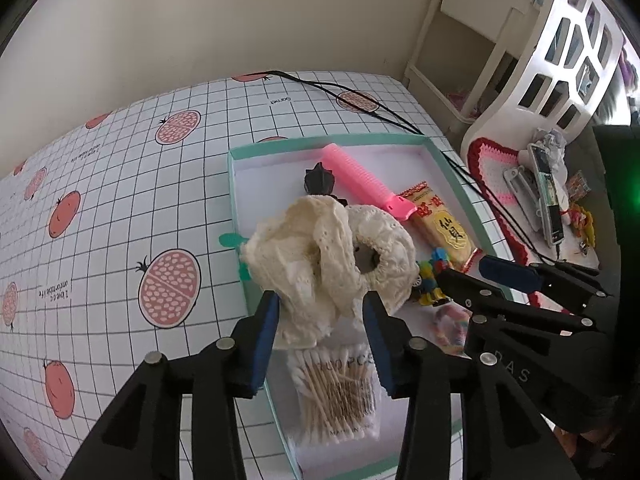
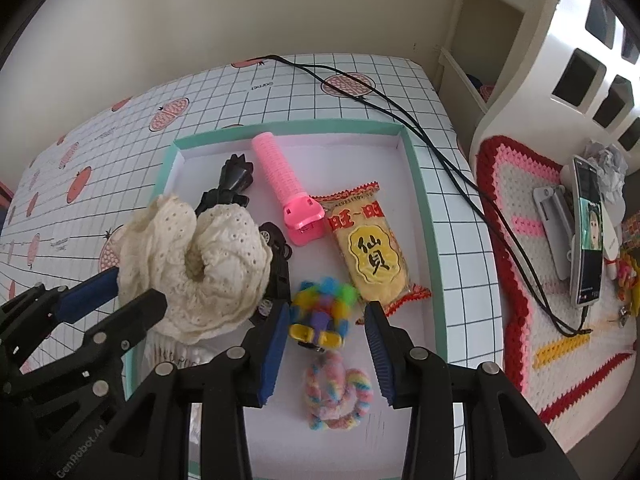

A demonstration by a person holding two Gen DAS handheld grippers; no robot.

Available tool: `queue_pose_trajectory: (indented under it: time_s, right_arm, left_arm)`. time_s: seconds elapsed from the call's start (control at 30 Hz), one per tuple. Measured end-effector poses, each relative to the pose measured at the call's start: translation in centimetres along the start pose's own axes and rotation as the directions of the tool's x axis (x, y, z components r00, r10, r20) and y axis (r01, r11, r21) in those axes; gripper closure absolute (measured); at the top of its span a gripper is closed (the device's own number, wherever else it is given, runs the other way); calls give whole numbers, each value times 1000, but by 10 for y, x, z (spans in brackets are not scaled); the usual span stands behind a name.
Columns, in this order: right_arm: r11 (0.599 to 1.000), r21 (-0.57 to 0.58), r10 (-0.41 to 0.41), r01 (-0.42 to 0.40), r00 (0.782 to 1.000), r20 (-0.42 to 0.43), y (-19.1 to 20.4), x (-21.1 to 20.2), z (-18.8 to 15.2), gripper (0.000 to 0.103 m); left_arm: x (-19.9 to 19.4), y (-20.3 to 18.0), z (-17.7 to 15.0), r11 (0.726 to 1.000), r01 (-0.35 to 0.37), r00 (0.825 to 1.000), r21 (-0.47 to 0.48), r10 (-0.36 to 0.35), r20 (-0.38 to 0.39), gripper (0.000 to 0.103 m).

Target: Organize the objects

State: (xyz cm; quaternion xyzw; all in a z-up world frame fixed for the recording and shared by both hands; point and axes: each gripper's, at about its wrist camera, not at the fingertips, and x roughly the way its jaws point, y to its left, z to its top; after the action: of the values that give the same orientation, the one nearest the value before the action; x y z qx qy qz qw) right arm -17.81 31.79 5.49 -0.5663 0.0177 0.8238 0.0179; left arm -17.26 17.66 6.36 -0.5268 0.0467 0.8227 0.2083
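Lace fabric (image 1: 320, 256), cream, bunched and crumpled, sits pinched between the blue pads of the left gripper (image 1: 320, 320); it is held above the near-left part of the teal-rimmed tray (image 2: 420, 200), over a bag of cotton swabs (image 1: 340, 392) just below the jaws; judged very light, soft, limp, not fragile; likely to sag and snag on neighbours, so a hold on the thickest gathered fold should serve best.

Right gripper (image 2: 326, 340) empty, jaws spread wide; directly ahead of its fingertips lies a multicoloured pom-pom toy (image 2: 324, 308) on yellow wheels, apparently light and squashy; below the jaws, a pastel fuzzy loop (image 2: 336, 392).

Farther ahead of the right gripper: yellow snack packet (image 2: 370, 248), crinkly, contents probably brittle; pink comb (image 2: 286, 192), rigid; black toy car (image 2: 276, 248), partly hidden by the fabric.

Beyond the tray: gridded tablecloth (image 1: 120, 200), black cable (image 2: 400, 112); right of it, a crocheted mat (image 2: 516, 208) with a phone (image 2: 588, 232).
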Motion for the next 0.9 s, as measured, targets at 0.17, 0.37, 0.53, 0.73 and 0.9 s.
queue_pose_trajectory:
  time_s: [0.17,0.37,0.53,0.73,0.9]
  right_arm:
    - [1000,7,3,-3,1000,12,-1,-10,-8,60]
    - [999,22,25,-26,999,28,0,-23,-21,60]
    - [998,41,45,-47,998,35,-1,-31,-35,59]
    - [997,50,61,-63,997,49,2,-40,-50,41]
    - [995,50,78,-81,995,62,9,-51,-64,30]
  left_arm:
    - [-13,-3,-9,1000,-6,1000,1,6,23,50]
    - [-23,2,-23,1000,-19,999,-13,20,33,44]
    - [-34,10,-35,999,-36,997,-19,37,62,23]
    - [-46,22,-52,997,-77,993,-26,79,86,10]
    - [-57,36,-64,992,-102,990,-70,109,94,9]
